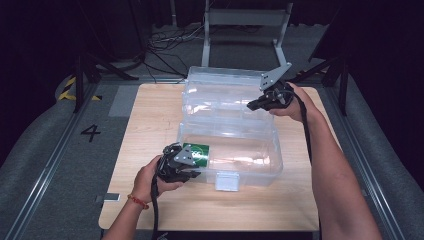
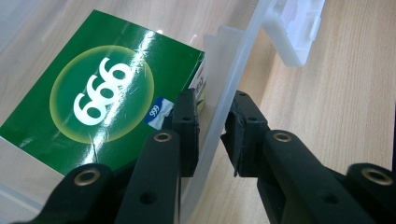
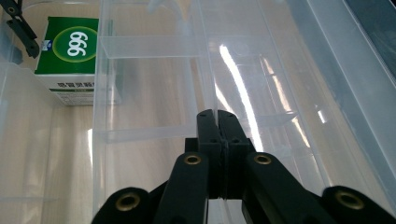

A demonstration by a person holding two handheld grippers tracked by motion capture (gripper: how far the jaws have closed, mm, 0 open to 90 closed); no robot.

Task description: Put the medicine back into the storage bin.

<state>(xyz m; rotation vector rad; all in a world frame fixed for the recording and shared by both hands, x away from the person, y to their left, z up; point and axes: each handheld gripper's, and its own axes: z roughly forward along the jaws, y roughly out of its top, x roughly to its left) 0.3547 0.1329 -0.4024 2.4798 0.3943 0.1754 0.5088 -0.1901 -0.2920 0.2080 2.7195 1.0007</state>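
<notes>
A clear plastic storage box [image 1: 250, 172] stands open on the wooden table, its lid [image 1: 225, 80] tipped back. A green carton marked 999 [image 1: 198, 151] [image 2: 93, 93] [image 3: 70, 51] lies inside at the box's left end. My left gripper [image 1: 192, 174] [image 2: 215, 95] straddles the box's front wall [image 2: 229, 56], one jaw inside by the carton and one outside, pinching the wall. My right gripper [image 1: 251, 106] [image 3: 217, 112] is shut on a thin upright wall of the clear divided tray [image 1: 215, 107] [image 3: 154, 84], which sits over the back of the box.
The box's white latch [image 1: 227, 181] [image 2: 296, 28] hangs at its front. Bare tabletop [image 1: 150, 200] lies left of and in front of the box. A metal frame [image 1: 245, 20] and cables stand behind the table. The floor at left bears a 4 [image 1: 90, 132].
</notes>
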